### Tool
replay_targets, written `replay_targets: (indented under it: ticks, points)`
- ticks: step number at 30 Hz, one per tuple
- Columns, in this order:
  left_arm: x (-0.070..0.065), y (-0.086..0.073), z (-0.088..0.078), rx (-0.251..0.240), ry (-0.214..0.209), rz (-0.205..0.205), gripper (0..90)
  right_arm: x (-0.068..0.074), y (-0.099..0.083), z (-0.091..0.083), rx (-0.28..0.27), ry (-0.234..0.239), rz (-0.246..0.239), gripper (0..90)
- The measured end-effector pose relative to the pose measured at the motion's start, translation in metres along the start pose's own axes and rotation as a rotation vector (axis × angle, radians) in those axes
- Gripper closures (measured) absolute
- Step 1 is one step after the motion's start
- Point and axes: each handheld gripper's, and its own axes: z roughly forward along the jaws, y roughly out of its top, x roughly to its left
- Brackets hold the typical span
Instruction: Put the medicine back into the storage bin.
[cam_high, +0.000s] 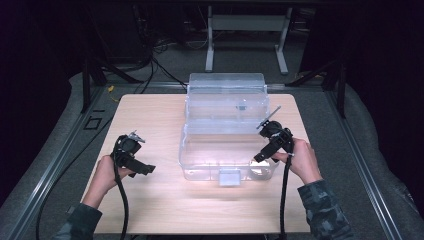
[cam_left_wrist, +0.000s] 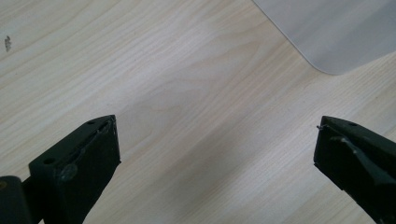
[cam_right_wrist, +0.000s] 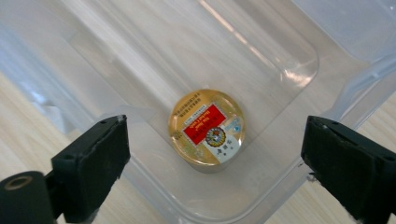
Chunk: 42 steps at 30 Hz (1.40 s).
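Small round tin (cam_right_wrist: 207, 127), gold rim with a red and white label, print too small to read. It lies flat on the floor of the clear plastic box (cam_high: 200, 150), in the box's near right corner; in the high view it is only a pale glare spot (cam_high: 259, 169) behind the wall. Box sits on the bench (cam_high: 150, 210) toward the far edge, about centred. Its clear lid (cam_high: 226, 85) is swung up and back past the far bench edge. A frosted latch tab (cam_high: 229, 177) is on the near wall. A small dark mark shows through the lid or back wall, can't tell what.

Right gripper (cam_high: 267, 150) held by the right hand (cam_high: 300, 159) over the box's near right corner, tilted down into it. Its fingers (cam_right_wrist: 93, 163) are spread wide, one to each side of the tin and above it, not touching it, nothing between them.

Left gripper (cam_high: 142, 169) in the left hand (cam_high: 106, 172) is near the left bench edge, well apart from the box. Its fingers (cam_left_wrist: 84, 163) are wide too, over bare wood, empty. A rounded corner of frosted plastic (cam_left_wrist: 336, 37) is cut off at the top of the left gripper view.

Camouflage sleeves cropped at the bottom. Cables (cam_high: 122, 205) trail off the near edge. Room beyond is dark; a white frame (cam_high: 247, 22) on the floor is barely readable.
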Motion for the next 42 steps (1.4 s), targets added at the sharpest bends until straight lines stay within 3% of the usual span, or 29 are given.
replay_targets:
  ticks: [4, 18, 34, 42]
  points:
    - [-0.001, 0.005, -0.002, -0.009, -0.003, 0.002, 0.6, 0.003, -0.004, -0.007, -0.047, 0.028, 0.001, 6.0]
    - [-0.004, 0.027, -0.012, -0.032, -0.02, 0.019, 0.4, 0.016, -0.019, -0.02, -0.13, 0.018, -0.019, 6.9]
    - [-0.008, 0.053, -0.015, -0.031, -0.044, 0.057, 0.9, 0.027, -0.025, -0.016, -0.149, 0.016, -0.042, 8.8]
    - [-0.014, 0.077, -0.015, -0.036, -0.055, 0.085, 0.8, 0.031, -0.027, -0.009, -0.153, 0.024, -0.046, 9.6]
